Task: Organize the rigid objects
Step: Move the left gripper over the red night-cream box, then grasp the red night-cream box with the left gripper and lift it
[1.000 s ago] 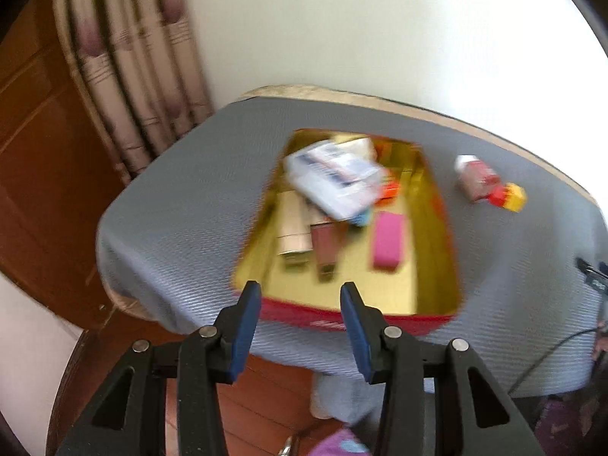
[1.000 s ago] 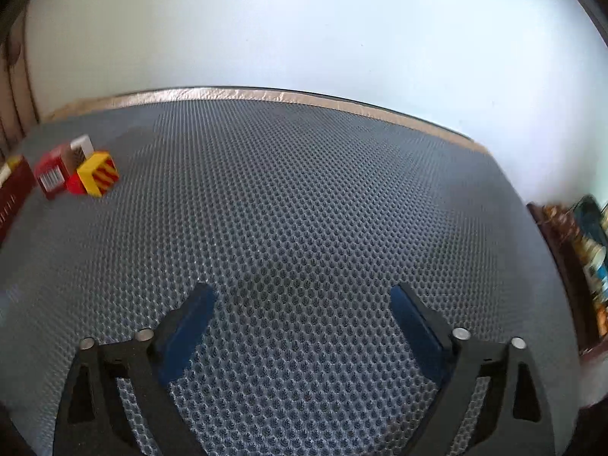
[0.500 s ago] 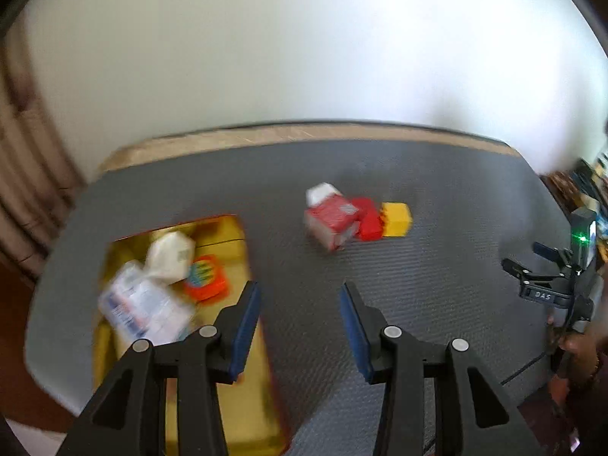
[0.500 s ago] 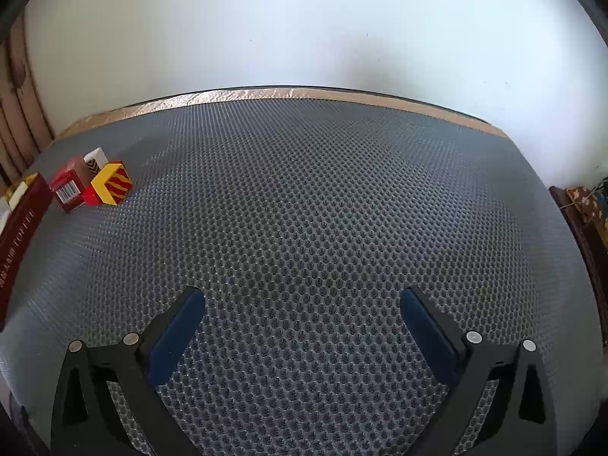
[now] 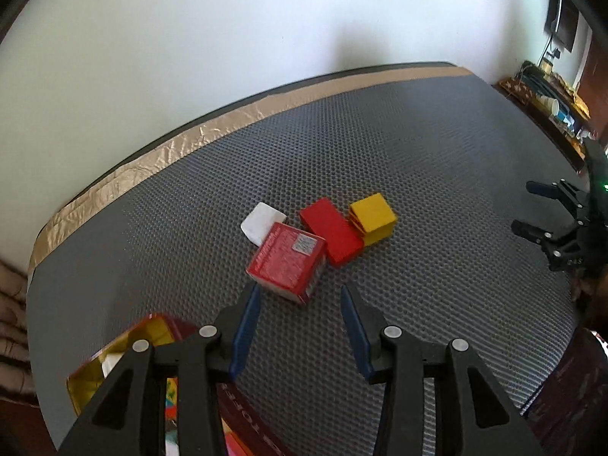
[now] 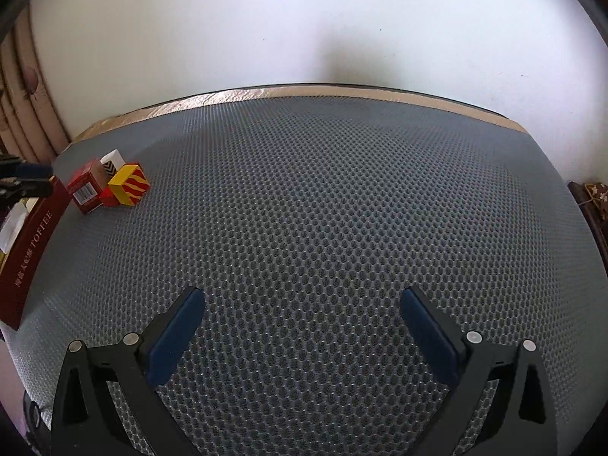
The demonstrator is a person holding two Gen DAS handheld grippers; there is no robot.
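Note:
A red printed box [image 5: 287,262] lies on the grey mat just beyond my left gripper [image 5: 300,298], which is open and empty. Behind the box lie a white block [image 5: 262,222], a red block [image 5: 330,237] and a yellow block [image 5: 372,218], close together. The same cluster shows far left in the right wrist view: the red box [image 6: 85,188], the white block [image 6: 112,161] and the yellow striped block [image 6: 129,186]. My right gripper [image 6: 302,321] is open and empty over bare mat; it also shows in the left wrist view [image 5: 532,209].
A dark red toffee tin with a gold inside [image 5: 152,328] holds several items at the lower left; its side shows in the right wrist view [image 6: 28,250]. A taped table edge [image 5: 190,138] runs along the white wall. Shelves [image 5: 547,102] stand at right.
My left gripper has swung from over the tin to the right and closer to the block cluster; the red box now lies just ahead of its fingertips. The right gripper pulled back slightly.

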